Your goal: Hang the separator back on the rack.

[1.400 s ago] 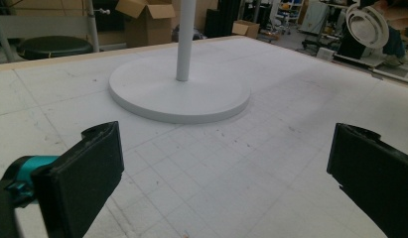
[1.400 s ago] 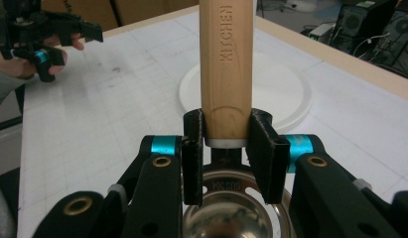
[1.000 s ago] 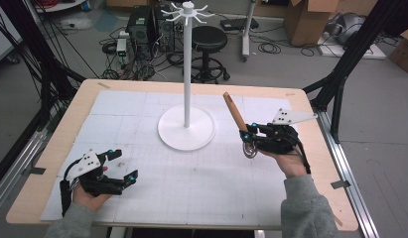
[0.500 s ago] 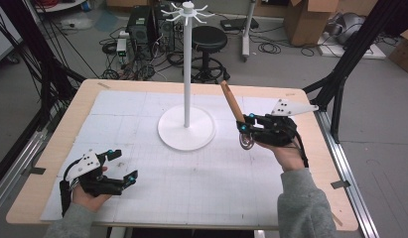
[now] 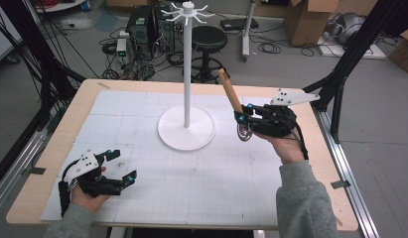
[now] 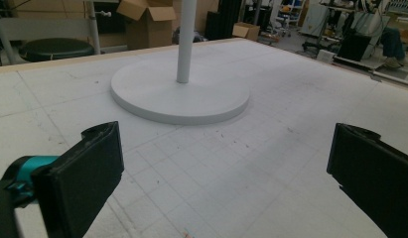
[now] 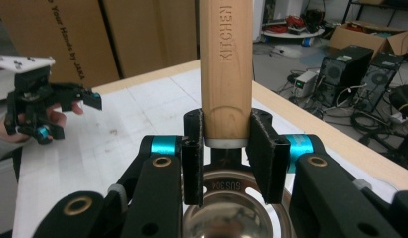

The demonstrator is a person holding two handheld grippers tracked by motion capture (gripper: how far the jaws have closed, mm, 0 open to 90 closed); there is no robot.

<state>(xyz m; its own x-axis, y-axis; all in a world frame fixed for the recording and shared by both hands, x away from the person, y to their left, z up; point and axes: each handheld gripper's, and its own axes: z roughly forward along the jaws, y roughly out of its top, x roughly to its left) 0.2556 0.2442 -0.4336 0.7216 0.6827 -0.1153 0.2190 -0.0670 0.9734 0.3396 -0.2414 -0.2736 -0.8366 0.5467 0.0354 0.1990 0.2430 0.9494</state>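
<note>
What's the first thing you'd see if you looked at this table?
The tall white stand with little hooks on top, standing in the middle of the table. Just right of it, the right claw is shut on the wooden handle of a metal kitchen tool, held up off the table. The left claw rests open near the front left corner.

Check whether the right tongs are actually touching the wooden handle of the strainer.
Touching. In the right gripper view, both pads of the right tongs press against the sides of the wooden handle, just above the strainer's metal bowl, with no gap on either side.
</note>
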